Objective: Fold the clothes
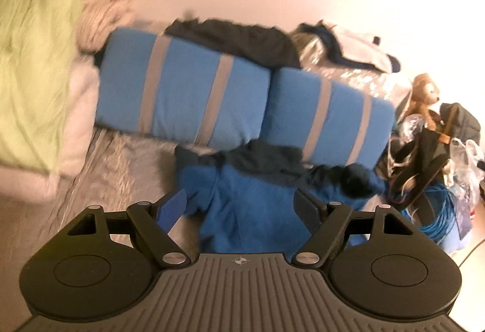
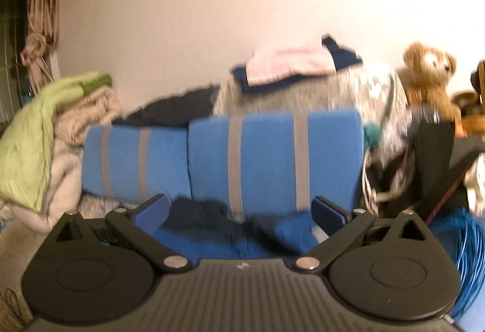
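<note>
Landmark: I took the nearer striped blue cushion (image 1: 327, 116) as my reference for every place below.

Garment: the blue top (image 1: 251, 204) lay crumpled on the bed just in front of that cushion, its dark collar end (image 1: 266, 159) bunched against the cushion's foot. It was unfolded.

Left tool: my left gripper (image 1: 242, 207) stood spread wide above the top, on the near side of the cushion, with nothing between its pads.

Right tool: my right gripper (image 2: 239, 213) was likewise released, jaws apart, empty, looking across the top at the cushion face.

View quality: both views were smeared, so I could not fix where the sleeves lay; the dark lump (image 1: 360, 180) at the cushion's right foot was probably a sleeve end, though I would not swear to it.

Risk, misread grasp: closing on that lump instead of a true hem would have dragged the top into a twist, not a fold.

Risk, wrong cloth: a dark garment (image 1: 242, 38) lay behind the cushion; reaching too far past it could have caught that piece instead.

Risk, snag: blue cable (image 1: 439, 216) and bags (image 1: 463, 162) crowded the floor to the cushion's right; a wide right-hand swing could have hooked them.

Risk, uneven lift: gripping only one layer of the bunched cloth would have let the rest slump back.
</note>
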The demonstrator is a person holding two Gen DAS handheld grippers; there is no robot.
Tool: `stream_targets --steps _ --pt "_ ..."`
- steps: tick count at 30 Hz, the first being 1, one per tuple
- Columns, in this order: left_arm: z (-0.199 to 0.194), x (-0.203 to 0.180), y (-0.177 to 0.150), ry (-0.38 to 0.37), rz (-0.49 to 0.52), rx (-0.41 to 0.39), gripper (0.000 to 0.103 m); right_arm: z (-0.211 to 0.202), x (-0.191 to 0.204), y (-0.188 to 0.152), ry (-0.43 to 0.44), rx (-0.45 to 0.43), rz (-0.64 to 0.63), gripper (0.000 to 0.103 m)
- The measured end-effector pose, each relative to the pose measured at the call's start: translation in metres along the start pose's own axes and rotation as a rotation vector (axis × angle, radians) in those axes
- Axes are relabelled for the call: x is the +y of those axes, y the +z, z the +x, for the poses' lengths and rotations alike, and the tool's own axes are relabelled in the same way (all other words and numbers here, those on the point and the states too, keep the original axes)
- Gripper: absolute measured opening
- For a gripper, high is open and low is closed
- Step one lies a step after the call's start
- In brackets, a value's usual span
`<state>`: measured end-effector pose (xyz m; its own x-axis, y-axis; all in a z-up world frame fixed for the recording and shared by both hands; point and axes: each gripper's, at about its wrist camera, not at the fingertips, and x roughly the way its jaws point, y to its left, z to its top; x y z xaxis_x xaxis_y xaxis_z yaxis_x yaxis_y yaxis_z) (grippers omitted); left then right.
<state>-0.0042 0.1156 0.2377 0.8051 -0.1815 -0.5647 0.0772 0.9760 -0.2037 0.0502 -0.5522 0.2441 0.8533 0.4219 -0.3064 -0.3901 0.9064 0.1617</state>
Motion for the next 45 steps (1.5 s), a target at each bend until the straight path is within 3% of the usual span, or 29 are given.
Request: stream_targets --steps 13,20,24,27,32,37,45 --pt "0.014 -0.048 0.066 -0.155 0.056 -0.180 0.078 0.011 -0.012 0.106 -0.067 -0.173 0.026 0.103" --pt "0.043 -0.065 0.095 -0.138 0.047 -0.292 0.079 0.037 -0.029 0.145 -0.184 -0.235 0.048 0.103" --pt "0.071 -0.076 0.099 -0.076 0.043 -0.313 0.079 0.055 -0.043 0.150 -0.227 -0.242 0.088 0.103" --pt "0.101 -0.088 0.096 -0.011 0.071 -0.311 0.080 0.072 -0.049 0.143 -0.257 -0.237 0.082 0.103" --pt "0.174 -0.103 0.072 0.059 0.032 -0.258 0.081 0.120 -0.056 0.113 -0.300 -0.201 0.060 0.103" --pt "0.240 -0.112 0.023 0.036 -0.009 -0.195 0.081 0.169 -0.055 0.067 -0.317 -0.142 0.030 0.103" --pt "0.313 -0.126 -0.055 0.030 0.004 -0.087 0.081 0.218 -0.049 -0.020 -0.316 -0.047 -0.071 0.103"
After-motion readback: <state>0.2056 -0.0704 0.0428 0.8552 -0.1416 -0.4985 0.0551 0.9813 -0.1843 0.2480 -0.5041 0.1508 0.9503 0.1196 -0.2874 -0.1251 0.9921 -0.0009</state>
